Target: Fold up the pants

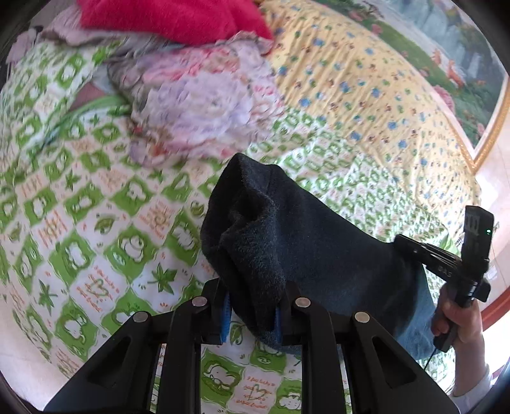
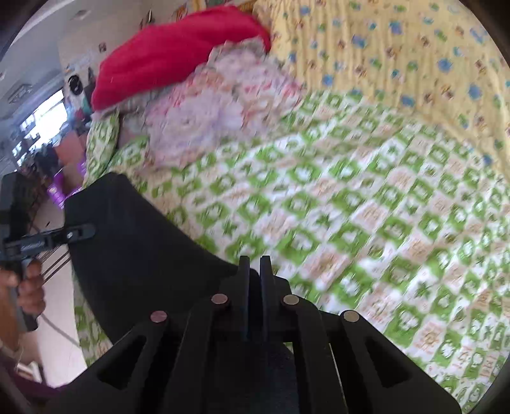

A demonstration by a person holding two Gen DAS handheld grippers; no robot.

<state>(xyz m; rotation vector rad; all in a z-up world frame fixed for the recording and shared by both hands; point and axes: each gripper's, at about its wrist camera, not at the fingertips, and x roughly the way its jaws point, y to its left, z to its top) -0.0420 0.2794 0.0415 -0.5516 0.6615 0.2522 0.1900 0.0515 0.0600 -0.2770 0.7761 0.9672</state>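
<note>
so, dark fleece pants point(image 1: 287, 242) strung between both grippers above green-check bedspread point(image 1: 95, 223) | left gripper point(image 1: 251, 313) clamped on bunched fabric | right gripper point(image 2: 254, 299) pinched tight on fabric edge | soft, floppy, light, probably best held at corners

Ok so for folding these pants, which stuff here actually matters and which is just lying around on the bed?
Part of the job:
- dark pants, bunched and held up
- left gripper, shut on the pants
- right gripper, shut on the pants
- green patterned bedspread, the folding surface

Just lying about:
- red blanket
- pale floral cloth heap
- yellow flowered sheet
</note>
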